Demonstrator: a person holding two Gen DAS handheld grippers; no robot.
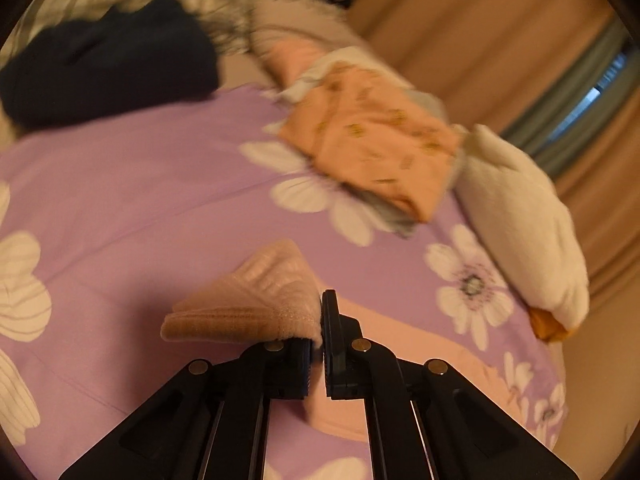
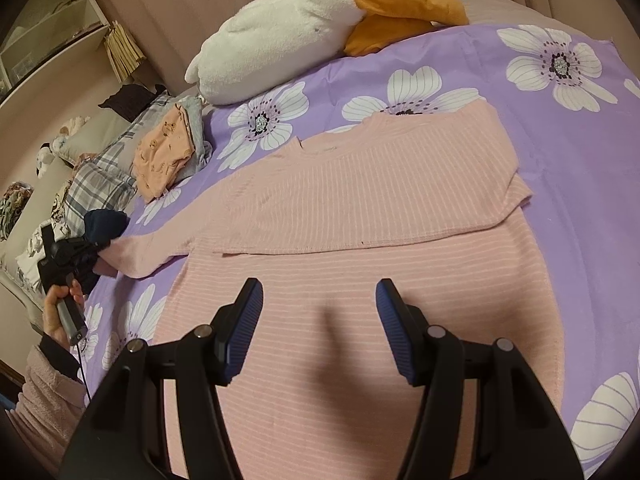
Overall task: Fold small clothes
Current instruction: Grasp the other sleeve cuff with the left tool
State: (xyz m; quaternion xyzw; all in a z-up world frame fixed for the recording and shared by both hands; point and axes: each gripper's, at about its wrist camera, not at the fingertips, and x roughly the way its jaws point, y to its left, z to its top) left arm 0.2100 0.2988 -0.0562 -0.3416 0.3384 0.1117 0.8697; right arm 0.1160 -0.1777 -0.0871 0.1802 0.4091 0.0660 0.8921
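A pink ribbed sweater lies flat on the purple flowered bedsheet, its right side folded inward. My left gripper is shut on the cuff of the sweater's left sleeve and holds it just above the sheet; it also shows in the right wrist view at the far left, with the sleeve stretched out from it. My right gripper is open and empty, hovering over the sweater's lower body.
A stack of folded clothes with an orange printed piece on top lies beyond the sleeve. A white plush goose lies along the bed's far edge. A dark navy garment and a plaid pillow sit to the left.
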